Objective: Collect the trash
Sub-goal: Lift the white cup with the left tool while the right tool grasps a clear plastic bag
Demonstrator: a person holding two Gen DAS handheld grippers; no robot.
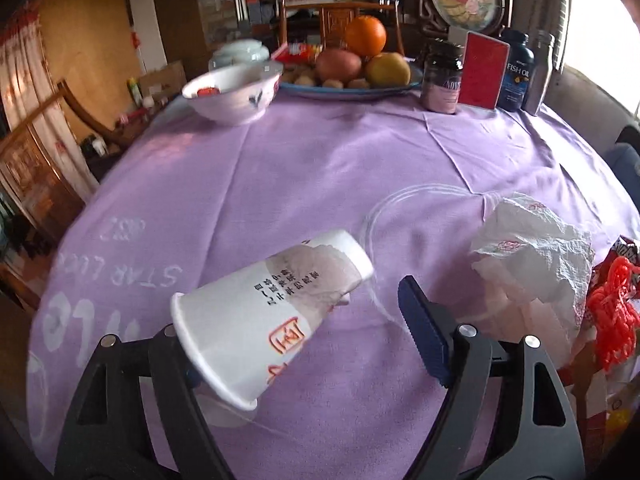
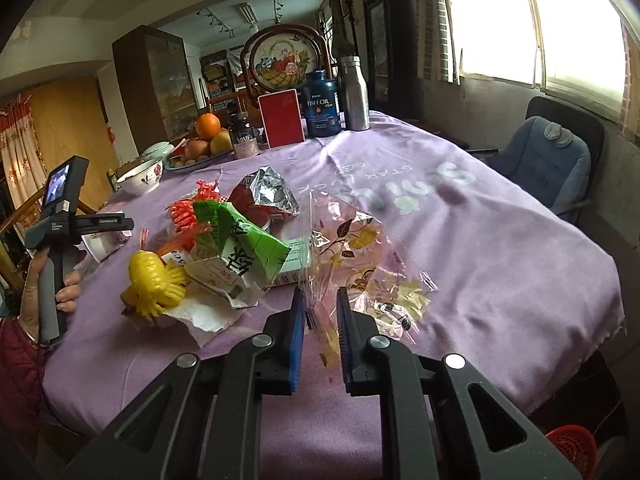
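Clear printed plastic, a bag (image 2: 360, 264) lying flat on the purple-clothed counter (image 2: 500, 248), is pinched at its near edge by the right claw (image 2: 322, 320), whose jaws are drawn close on the film. The bag's length runs away from that claw toward the far right. Just left of it lies the trash pile: green carton (image 2: 240, 236), yellow netting (image 2: 154, 284), red netting (image 2: 186, 212), foil packet (image 2: 268, 196). The left claw (image 1: 304, 344) is wide open; a paper cup (image 1: 264, 320) leans on its left finger, rim toward the camera, long axis slanting up and right, the right pad clear of it. The cup looks loose. The left claw is nearer the cup; crumpled paper (image 1: 536, 256) sits just right.
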